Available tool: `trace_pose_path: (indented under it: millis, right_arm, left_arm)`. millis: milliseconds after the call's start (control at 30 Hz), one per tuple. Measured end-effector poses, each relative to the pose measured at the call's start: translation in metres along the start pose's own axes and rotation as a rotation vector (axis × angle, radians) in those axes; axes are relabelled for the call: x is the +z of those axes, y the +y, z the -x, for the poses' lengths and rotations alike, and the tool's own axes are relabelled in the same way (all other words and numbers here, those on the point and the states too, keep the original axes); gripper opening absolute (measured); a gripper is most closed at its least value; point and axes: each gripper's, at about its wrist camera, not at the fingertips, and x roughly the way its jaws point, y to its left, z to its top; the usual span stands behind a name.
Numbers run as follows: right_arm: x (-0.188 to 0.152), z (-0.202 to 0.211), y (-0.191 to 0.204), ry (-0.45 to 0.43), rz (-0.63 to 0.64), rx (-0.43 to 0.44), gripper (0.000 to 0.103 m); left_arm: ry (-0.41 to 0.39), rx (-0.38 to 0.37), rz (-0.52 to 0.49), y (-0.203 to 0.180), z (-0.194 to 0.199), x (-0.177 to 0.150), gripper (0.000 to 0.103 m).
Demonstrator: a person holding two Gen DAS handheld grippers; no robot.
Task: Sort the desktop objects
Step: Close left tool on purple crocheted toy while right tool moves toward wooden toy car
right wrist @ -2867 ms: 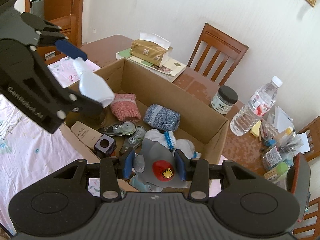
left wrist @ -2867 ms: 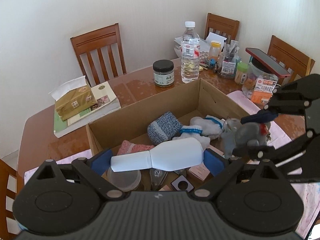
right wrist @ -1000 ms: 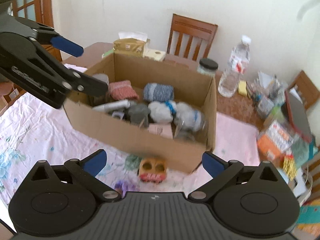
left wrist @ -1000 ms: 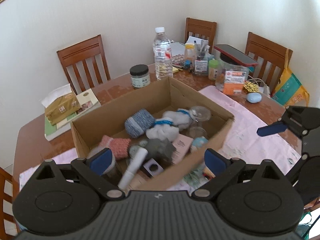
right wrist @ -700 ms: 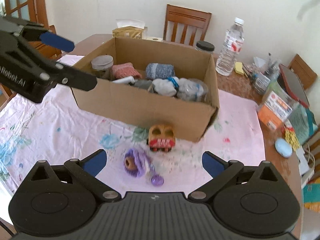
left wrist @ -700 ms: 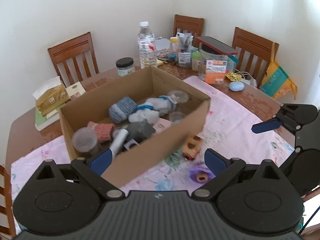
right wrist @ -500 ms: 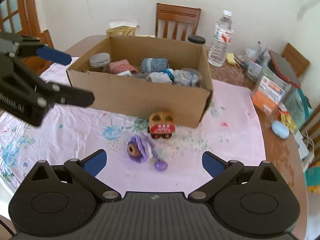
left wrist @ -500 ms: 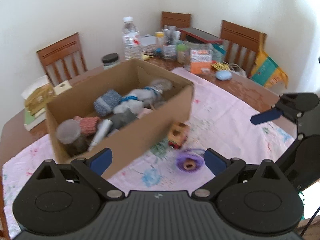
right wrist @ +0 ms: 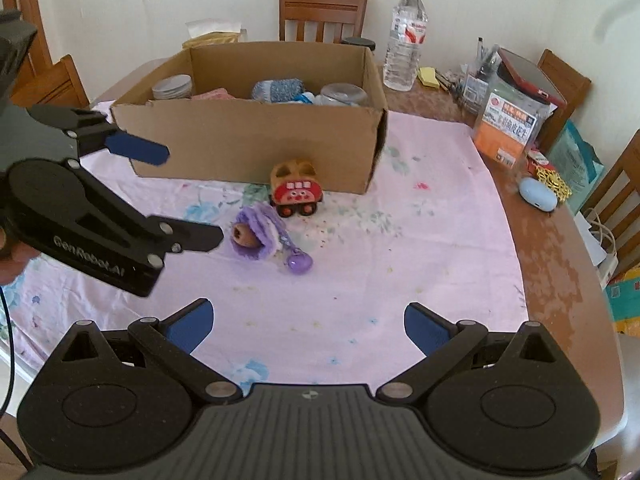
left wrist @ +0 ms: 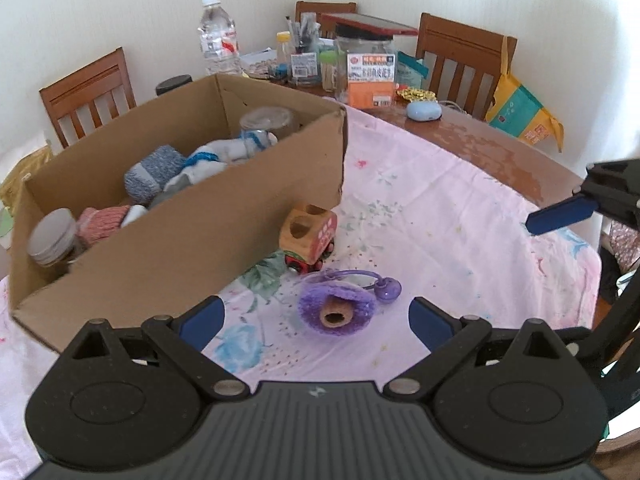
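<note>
A cardboard box (left wrist: 224,236) (right wrist: 256,148) stands on the pink tablecloth and holds rolled socks, jars and a white bottle. In front of it lie a wooden toy bus (left wrist: 308,236) (right wrist: 296,190) and a purple fluffy toy (left wrist: 336,312) (right wrist: 256,232) with a purple suction cup. My left gripper (left wrist: 316,322) is open and empty, just short of the purple toy. My right gripper (right wrist: 306,328) is open and empty, further back over the cloth. Each gripper shows in the other's view, the left (right wrist: 182,196) and the right's finger (left wrist: 560,216).
At the table's far side stand a water bottle (right wrist: 404,40), a black-lidded jar, a pen cup, a storage jar with an orange label (right wrist: 506,128) and a blue mouse (right wrist: 538,194). A tissue box (right wrist: 212,36) lies behind the box. Wooden chairs ring the table.
Both grippers let go of their objects into the box, opened, and pulled back and down. The toy bus and purple toy now show in front of the box.
</note>
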Motion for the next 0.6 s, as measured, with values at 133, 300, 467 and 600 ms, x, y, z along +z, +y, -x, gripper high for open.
trace_pose_path:
  millis: [133,300,467,600]
  right_arm:
    - [0.0,-0.01,-0.012,0.009,0.015,0.024,0.103]
    - [0.001,-0.02,-0.028,0.017,0.013,0.05,0.103]
    - [0.004,-0.028,-0.04,0.022,0.027,0.07,0.103]
    - [0.007,-0.033,-0.047,0.028,0.045,0.08,0.103]
  left_arm:
    - [0.01,0.018,-0.031,-0.008,-0.018,-0.001,0.095]
    - [0.034,0.02,-0.035,-0.01,-0.033,-0.001,0.08]
    - [0.059,-0.001,-0.02,-0.01,-0.044,-0.001,0.076]
    - [0.065,-0.018,-0.021,-0.01,-0.049,-0.002,0.069]
